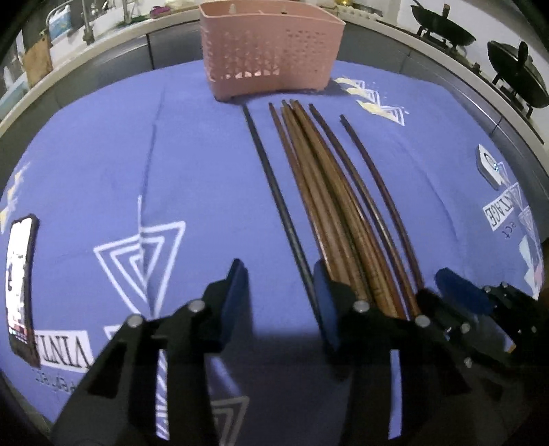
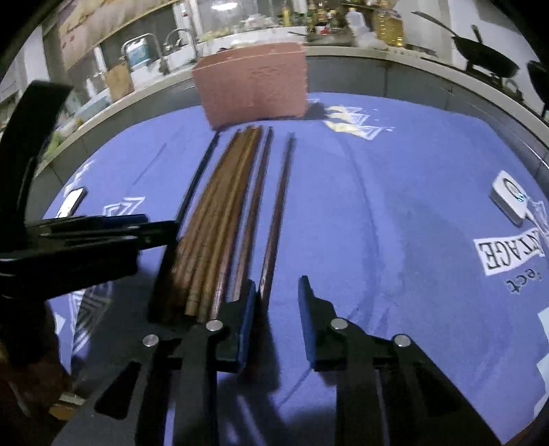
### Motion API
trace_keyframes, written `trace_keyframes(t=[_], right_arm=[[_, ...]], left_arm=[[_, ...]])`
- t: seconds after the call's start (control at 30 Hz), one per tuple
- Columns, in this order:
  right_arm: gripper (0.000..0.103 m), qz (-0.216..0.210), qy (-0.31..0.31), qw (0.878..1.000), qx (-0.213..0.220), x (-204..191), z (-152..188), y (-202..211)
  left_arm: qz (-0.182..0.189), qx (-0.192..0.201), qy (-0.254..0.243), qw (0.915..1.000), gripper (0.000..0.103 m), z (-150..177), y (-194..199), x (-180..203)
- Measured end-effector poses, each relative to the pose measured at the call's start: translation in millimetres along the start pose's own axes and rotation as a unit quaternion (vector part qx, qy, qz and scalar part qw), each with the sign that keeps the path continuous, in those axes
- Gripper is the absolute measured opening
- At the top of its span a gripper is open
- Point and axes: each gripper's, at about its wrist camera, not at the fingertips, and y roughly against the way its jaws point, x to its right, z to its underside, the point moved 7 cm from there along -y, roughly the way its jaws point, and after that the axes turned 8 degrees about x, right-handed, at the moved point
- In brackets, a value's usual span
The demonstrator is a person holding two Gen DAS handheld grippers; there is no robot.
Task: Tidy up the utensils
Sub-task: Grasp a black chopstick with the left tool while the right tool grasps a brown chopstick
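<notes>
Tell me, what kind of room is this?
Most likely a home kitchen: a wok sits on a stove, a sink faucet stands behind, and cooking oil bottles line the counter beyond the blue-clothed table.

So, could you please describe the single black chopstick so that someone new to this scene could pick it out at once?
Start at the pink basket standing at the far side of the blue cloth. A row of chopsticks runs from its foot back toward the grippers. The black chopstick is the leftmost, lying a little apart from the brown chopsticks; it alone is black and thin.
</notes>
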Motion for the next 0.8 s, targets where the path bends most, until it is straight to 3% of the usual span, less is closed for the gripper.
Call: trace_keyframes(t=[0.2,0.27,0.33,0.4,0.57,0.7,0.8], right_arm=[[0.025,0.025,0.026,0.999,0.006,0,1,0],[0.020,0.033,0.036,0.999,0.001,4,4,3],[0.011,0.047,0.033,0.998,-0.010,20,6,10],[0.009,0.068,0.003,0.998,-0.018,44,7,17],[0.008,0.102,-0.070,0.992,-0.019,87,13,32],[0.008,0.118,-0.060,0.991,-0.024,81,20,35],[0.007,0.119,-0.056,0.991,-0.029,78,18,34]], left_arm=[[-0.022,0.018,-0.021,0.9994,0.040,-11,-13,2],[-0.031,0.035,-0.035,0.9983,0.037,-16,-18,3],[-0.033,0.054,-0.034,0.9974,0.013,-20,-20,0],[-0.042,0.060,-0.030,0.9969,0.007,-21,-20,-5],[-0.058,0.071,-0.019,0.9956,0.007,-19,-17,-19],[-0.061,0.077,-0.038,0.9944,0.007,-14,-13,-12],[-0.047,0.073,-0.024,0.9960,0.007,-14,-12,-13]])
